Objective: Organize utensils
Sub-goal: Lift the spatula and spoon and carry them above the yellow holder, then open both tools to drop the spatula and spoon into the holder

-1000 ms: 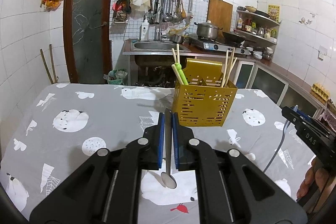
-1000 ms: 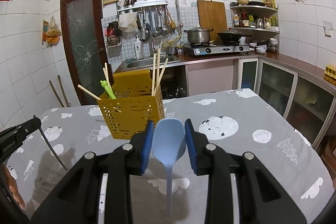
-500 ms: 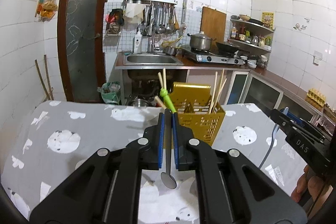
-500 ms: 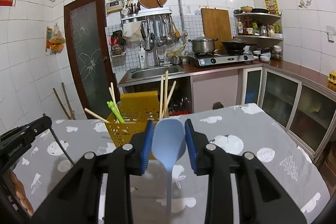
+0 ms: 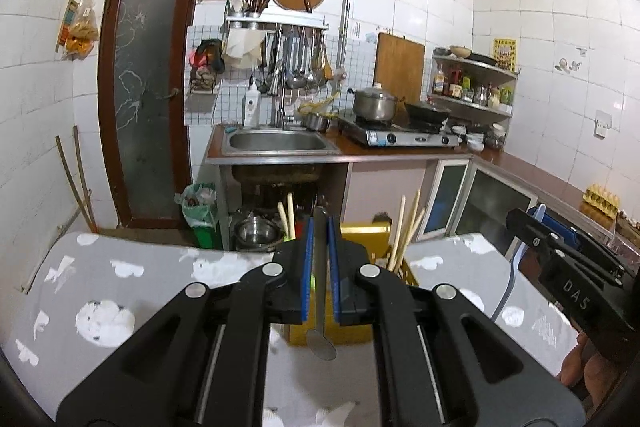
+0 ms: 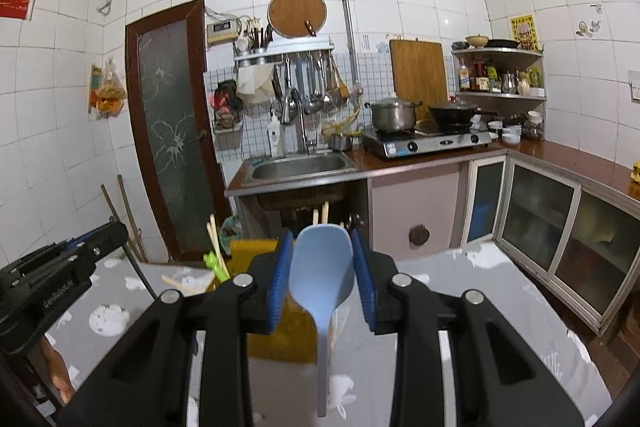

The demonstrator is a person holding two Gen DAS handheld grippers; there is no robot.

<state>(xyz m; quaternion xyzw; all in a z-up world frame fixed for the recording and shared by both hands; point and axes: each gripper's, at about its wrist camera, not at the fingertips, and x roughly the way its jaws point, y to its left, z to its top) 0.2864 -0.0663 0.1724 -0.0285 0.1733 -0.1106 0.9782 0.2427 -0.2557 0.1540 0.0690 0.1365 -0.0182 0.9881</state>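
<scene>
My left gripper (image 5: 319,227) is shut on a metal spoon (image 5: 321,341), handle up between the pads, bowl hanging down. It is raised above the yellow utensil basket (image 5: 390,267), which holds chopsticks (image 5: 404,231) and a green utensil. My right gripper (image 6: 320,243) is shut on a light blue spatula (image 6: 322,275), its blade between the pads and its handle pointing down. The basket (image 6: 276,331) sits just ahead of it and below, with chopsticks (image 6: 214,239) sticking up. The right gripper also shows in the left wrist view (image 5: 560,255).
The basket stands on a table with a grey patterned cloth (image 5: 120,291). Behind are a sink (image 5: 276,143), a stove with a pot (image 5: 374,105), cabinets (image 6: 560,235) at right and a door (image 5: 148,87) at left.
Both grippers have risen with their utensils and moved closer over the basket, which now sits lower and partly hidden behind the fingers.
</scene>
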